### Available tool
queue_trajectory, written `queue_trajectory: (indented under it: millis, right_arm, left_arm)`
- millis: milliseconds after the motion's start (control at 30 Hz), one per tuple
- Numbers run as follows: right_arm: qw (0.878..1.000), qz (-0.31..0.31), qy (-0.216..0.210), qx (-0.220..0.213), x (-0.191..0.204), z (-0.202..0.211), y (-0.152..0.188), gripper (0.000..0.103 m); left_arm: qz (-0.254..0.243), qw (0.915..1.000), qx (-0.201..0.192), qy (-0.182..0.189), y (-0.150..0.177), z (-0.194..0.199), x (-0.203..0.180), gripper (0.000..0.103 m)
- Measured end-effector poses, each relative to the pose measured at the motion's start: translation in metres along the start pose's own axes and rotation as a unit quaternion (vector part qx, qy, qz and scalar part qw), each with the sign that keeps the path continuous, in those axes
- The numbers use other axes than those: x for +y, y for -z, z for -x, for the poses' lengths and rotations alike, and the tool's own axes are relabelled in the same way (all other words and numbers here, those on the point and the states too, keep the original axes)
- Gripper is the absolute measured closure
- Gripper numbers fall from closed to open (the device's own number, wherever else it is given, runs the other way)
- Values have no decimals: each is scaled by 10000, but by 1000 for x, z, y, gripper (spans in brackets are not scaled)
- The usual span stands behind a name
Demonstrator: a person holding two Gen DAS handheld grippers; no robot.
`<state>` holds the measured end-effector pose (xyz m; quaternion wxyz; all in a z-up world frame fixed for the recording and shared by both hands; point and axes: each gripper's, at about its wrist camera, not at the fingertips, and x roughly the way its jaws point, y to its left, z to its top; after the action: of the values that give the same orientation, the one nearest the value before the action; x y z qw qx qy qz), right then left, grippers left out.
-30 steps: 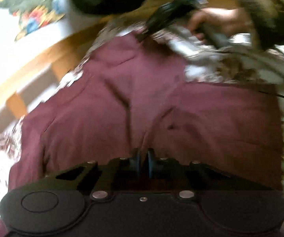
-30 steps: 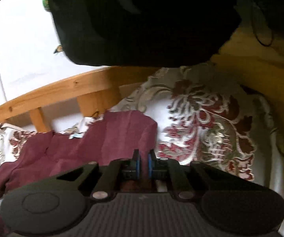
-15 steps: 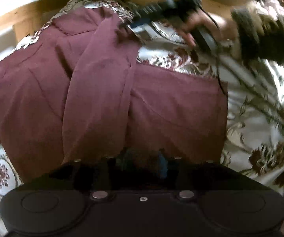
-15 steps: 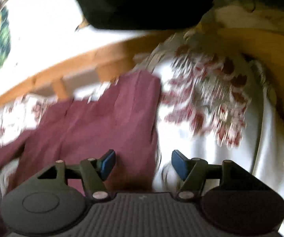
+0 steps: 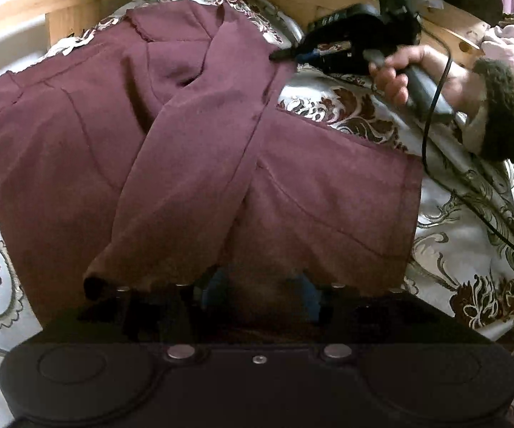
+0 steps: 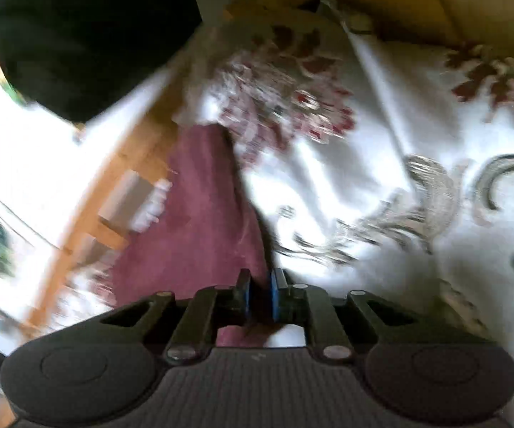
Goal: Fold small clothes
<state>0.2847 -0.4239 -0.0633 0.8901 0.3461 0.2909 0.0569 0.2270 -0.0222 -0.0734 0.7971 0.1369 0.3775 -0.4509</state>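
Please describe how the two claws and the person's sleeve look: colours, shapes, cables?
Each claw, left claw and right claw, has a black body with two round discs, silver screws and blue pads. The right one's base is ribbed grey. A thin black cable hangs from its grey handle. The sleeve is dark and fuzzy.

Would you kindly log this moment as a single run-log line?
garment: maroon garment on patterned bedspread, sleeve folded across | left gripper: opening, cloth edge between fingers | right gripper: closing on far edge
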Motion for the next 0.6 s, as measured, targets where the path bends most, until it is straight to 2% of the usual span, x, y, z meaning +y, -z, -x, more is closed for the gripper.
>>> queue_trajectory:
  millis: [67,100,133,200,267,333,367,433,500,533,567,600]
  right_arm:
    - [9989,341,288,-172,10,4,8,74]
    - [9969,538,489,-302,18,8,12,61]
    - [9950,659,630,-409,25,11,16,47]
    - [9908,784,885,-659,37,20,29,32]
    - [9875,827,1039,-847,49,30,40,25]
    - [9858,799,1095,-991,61,38,55,7]
    - [9856,795,1047,-1059,67,40,63,4]
    - [9856,983,824,-1102,80,39,77,0]
    - [9829,1359,565,-1106,91,37,90,0]
    - [9813,1506,452,-1113,94,36,97,0]
    - [9801,1621,340,-1094,95,35,103,0]
    - [9795,1721,226,-1018,96,33,109,0]
  left_arm:
    - [46,10000,-5,-20,0,1,-1,45]
    - [98,9999,-13,-40,0,3,-1,42]
    - [178,9998,-41,-81,0,6,-1,35]
    - [382,9989,-172,-199,2,13,-1,27]
    - [652,9964,-412,-339,4,24,-1,21]
    - [930,9913,-687,-621,7,35,0,14]
    - [1119,9860,-844,-902,10,43,0,7]
    - [1475,9717,-1109,-1477,16,57,3,4]
    - [1813,9524,-1336,-2054,24,74,8,4]
    - [1963,9403,-1392,-2407,27,82,11,4]
    - [2117,9231,-1431,-2874,31,92,13,4]
    - [2276,9022,-1460,-3360,35,103,18,4]
